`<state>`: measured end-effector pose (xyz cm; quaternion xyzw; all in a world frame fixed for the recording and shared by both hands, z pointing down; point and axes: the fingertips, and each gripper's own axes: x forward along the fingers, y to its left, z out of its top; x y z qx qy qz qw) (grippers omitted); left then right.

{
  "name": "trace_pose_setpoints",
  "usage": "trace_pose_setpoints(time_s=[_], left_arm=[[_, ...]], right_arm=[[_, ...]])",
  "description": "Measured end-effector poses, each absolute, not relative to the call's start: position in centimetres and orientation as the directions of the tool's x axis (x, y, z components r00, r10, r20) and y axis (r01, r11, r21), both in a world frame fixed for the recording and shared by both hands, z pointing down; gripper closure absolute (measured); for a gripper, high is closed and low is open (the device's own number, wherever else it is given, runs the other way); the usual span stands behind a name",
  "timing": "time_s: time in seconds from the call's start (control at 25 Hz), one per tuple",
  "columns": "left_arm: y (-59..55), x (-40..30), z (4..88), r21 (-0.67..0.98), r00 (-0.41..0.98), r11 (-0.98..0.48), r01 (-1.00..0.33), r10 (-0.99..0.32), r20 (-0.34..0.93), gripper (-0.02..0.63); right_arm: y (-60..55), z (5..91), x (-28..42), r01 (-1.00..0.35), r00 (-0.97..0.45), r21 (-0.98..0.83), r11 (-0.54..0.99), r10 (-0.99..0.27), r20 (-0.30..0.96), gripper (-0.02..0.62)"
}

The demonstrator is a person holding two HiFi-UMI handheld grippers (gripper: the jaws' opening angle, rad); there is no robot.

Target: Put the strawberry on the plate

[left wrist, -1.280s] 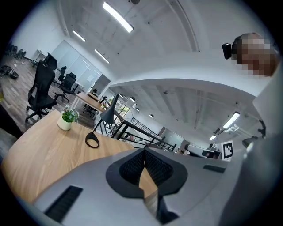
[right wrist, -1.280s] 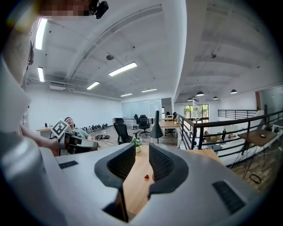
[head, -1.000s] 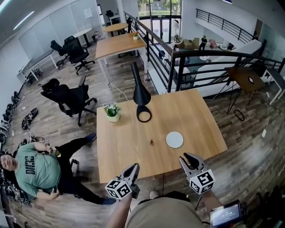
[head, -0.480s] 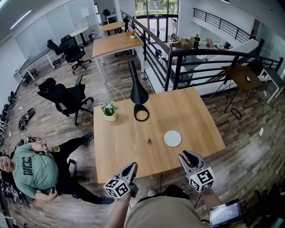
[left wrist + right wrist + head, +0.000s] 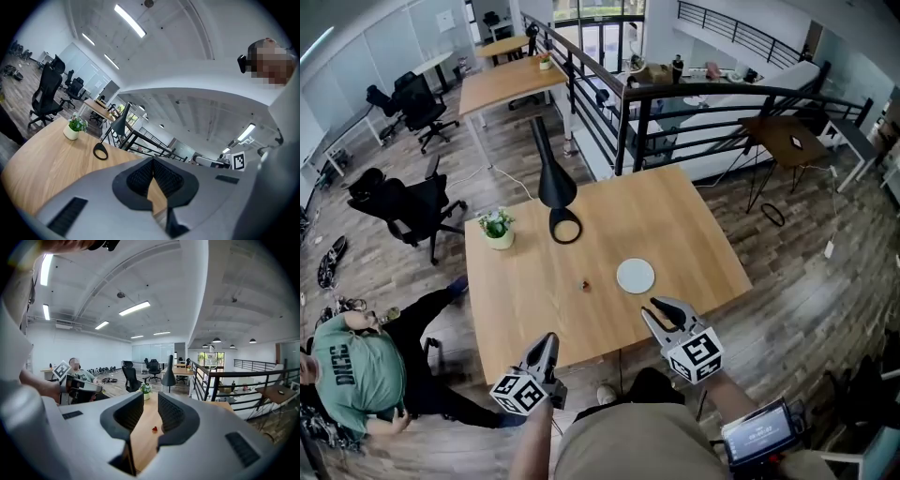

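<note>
Strawberry [image 5: 586,284], a small red speck, lies bare on the wooden table [image 5: 694,225], ahead of both sets of fingertips and between their two lines of reach. It is well apart from either gripper, and nothing touches it. In the right gripper view it shows through the narrow slit between the pads [image 5: 125,412], far out on the tabletop.

Just to the berry's right, straight ahead of the right gripper [image 5: 664,307], sits the round white plate [image 5: 636,276]. It is empty.

The right gripper's jaws are drawn in close, with only that thin slit between them, and they clasp nothing. The left gripper [image 5: 546,340] hangs at the table's near edge with its pads [image 5: 140,178] clenched tip to tip, also clasping nothing.

By my reading the task is at its very start, with the approach to the berry not yet made. The next move likely calls for one gripper to spread its jaws, reach forward and down to the berry, and close gently on so small and soft a fruit.

Farther beyond the fingertips, to the left, a small pot [image 5: 497,228] holds a leafy green plant. A black desk lamp [image 5: 551,178] stands beside it on a ring-shaped base.
</note>
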<state>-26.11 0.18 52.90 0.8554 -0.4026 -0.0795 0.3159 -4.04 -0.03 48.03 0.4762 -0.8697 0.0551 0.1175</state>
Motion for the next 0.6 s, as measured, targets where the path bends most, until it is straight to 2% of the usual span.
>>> trace_pose_setpoints(time_s=[0.6], left_arm=[[-5.6, -23.7, 54.6, 0.593, 0.619, -0.412, -0.692, -0.762, 0.192, 0.601]], right_arm=[[-6.8, 51.7, -5.2, -0.756, -0.615, 0.002, 0.654, -0.712, 0.337, 0.515]])
